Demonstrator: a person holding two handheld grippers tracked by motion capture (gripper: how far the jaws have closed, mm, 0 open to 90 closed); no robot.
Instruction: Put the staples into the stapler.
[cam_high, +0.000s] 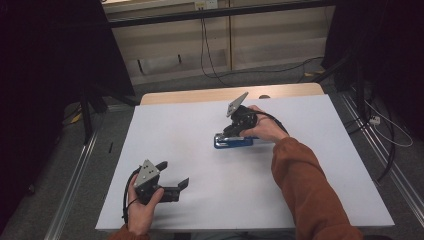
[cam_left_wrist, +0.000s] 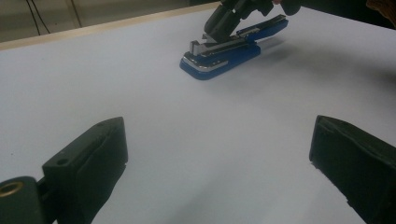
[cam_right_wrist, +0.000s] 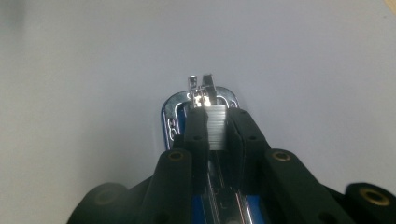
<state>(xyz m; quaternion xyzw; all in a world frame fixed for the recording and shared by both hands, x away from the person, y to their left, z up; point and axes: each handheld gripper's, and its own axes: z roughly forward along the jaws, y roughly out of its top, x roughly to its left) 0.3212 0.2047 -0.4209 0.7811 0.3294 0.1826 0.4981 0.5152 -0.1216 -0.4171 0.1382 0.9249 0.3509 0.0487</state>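
A blue stapler with chrome parts lies on the white table, right of centre. My right gripper comes down on it from behind, jaws shut on the stapler's silver metal strip near its front end. The chrome nose sticks out past the fingertips of the right gripper. My left gripper rests near the front left of the table, jaws wide open with nothing between them. In the left gripper view, the left gripper faces the stapler and the right gripper across bare table.
The table's far side has a wooden edge. Black cables trail over the floor behind it. A dark stand is at the left, and a metal rail runs along the floor at the right.
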